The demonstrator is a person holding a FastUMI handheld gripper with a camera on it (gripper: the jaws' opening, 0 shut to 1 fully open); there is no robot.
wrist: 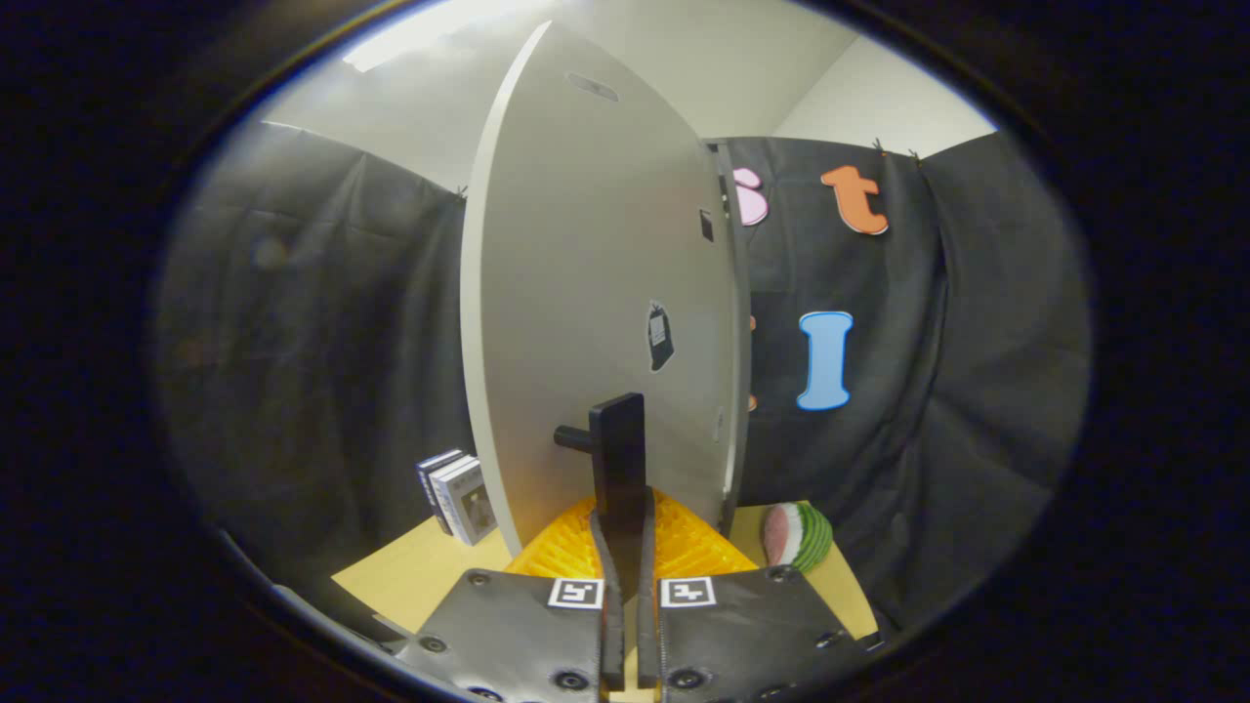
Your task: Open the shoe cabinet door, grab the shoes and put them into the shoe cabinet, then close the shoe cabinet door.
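Both fingers (598, 547) of the gripper (622, 547) press nearly closed on the black handle (619, 459) of the white cabinet door (596, 293), which stands open above an orange mat (684, 547).

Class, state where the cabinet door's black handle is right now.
In the gripper view, the black handle sits clamped between the gripper fingers, standing off the white door.

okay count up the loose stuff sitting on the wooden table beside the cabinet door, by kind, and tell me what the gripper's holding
Small boxes: 2
Watermelon slice toy: 1
Orange mat: 1
Total: 4
The gripper is shut on the black door handle of the white cabinet door.
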